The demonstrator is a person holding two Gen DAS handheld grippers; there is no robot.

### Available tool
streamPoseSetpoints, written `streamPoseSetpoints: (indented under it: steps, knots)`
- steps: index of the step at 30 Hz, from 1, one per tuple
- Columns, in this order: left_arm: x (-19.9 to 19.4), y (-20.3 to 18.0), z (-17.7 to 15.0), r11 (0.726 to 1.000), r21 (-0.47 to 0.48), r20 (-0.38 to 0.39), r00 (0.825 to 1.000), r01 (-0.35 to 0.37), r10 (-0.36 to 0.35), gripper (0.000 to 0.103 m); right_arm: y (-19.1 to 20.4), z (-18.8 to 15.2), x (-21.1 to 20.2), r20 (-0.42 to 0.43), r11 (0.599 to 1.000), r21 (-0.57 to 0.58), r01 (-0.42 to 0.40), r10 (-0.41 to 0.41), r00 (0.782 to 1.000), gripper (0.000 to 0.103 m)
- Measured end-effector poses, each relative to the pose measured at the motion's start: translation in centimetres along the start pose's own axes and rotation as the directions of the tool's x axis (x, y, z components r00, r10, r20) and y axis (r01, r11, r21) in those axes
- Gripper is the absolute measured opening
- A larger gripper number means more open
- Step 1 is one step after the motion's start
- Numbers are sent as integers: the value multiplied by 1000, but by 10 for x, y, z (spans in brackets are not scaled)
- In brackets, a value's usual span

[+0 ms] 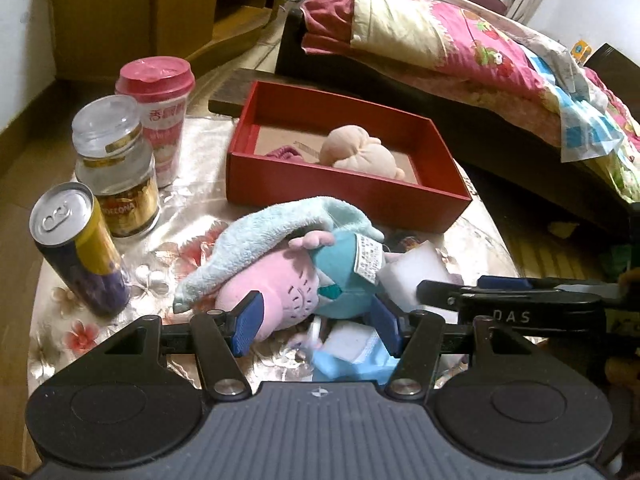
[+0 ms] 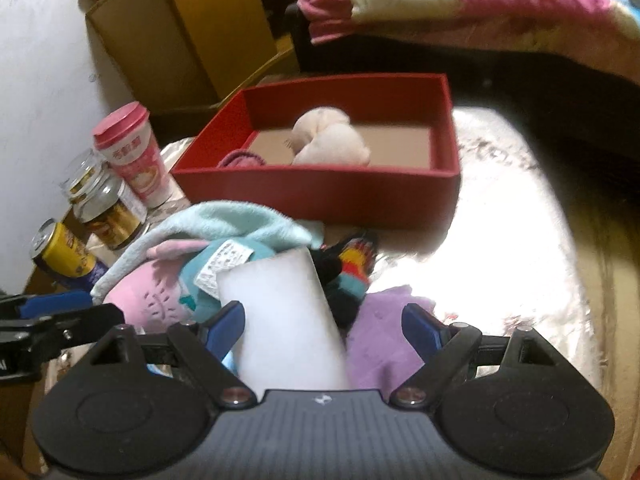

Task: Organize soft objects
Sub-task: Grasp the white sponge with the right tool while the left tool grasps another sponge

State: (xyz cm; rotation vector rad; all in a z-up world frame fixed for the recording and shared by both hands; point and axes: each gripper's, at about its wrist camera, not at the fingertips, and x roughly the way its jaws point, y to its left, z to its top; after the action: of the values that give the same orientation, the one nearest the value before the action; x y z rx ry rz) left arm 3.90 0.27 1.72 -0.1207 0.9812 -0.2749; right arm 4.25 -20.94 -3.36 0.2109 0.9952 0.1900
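Both grippers, left gripper (image 1: 316, 322) and right gripper (image 2: 323, 326), hover with fingers wide and empty over the light, squashy pink-and-teal plush toy (image 1: 280, 292) and stiffer white foam block (image 2: 286, 320), best pinched mid-body.

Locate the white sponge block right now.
In the right wrist view the white sponge block lies in the soft pile in front of the red box, between the pink plush and a purple cloth.
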Motion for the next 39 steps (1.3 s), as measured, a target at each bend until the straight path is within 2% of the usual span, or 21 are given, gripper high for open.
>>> streamPoseSetpoints:
  steps: [3,7,9,11,13,18,22,25,28,32,39]
  knots:
    - [0,0,0,1000,4,-1,1000,6,-6,60,2,-2,-1,-8,999,-4,-37,37,999,64]
    - [3,-1,-2,1000,12,-15,1000,12,-12,60,14,-3,5,-40,997,-52,-48,46,998,61]
    - [4,-2,-4,1000,24,-23,1000,15,-14,60,19,-4,10,-57,996,-74,-44,39,998,33]
    - [5,-3,-6,999,34,-31,999,24,-23,60,20,-5,15,-81,996,-80,-34,27,996,29]
    - [4,-5,-7,998,44,-35,999,39,-37,60,13,-6,16,-92,997,-51,-57,52,994,26]
    - [0,-18,-12,990,125,-25,998,68,-65,65,-3,-2,-2,-65,993,28,-119,120,991,9]
    - [2,-34,-19,977,208,-16,999,54,-51,65,-10,0,-21,-23,990,60,-124,125,992,9]
    - [5,-42,-24,967,244,-32,997,76,-70,64,-10,-3,-26,-20,990,74,-120,122,992,9]
    - [5,-54,-31,943,316,-31,995,101,-96,65,-6,-9,-23,-37,990,75,-115,118,992,9]
    - [13,-65,-44,911,404,-34,997,80,-72,68,-3,-11,-18,-50,992,69,-107,111,993,9]
    - [40,-65,-50,922,380,-106,994,72,-33,68,4,-15,-11,-57,994,62,-94,97,994,9]
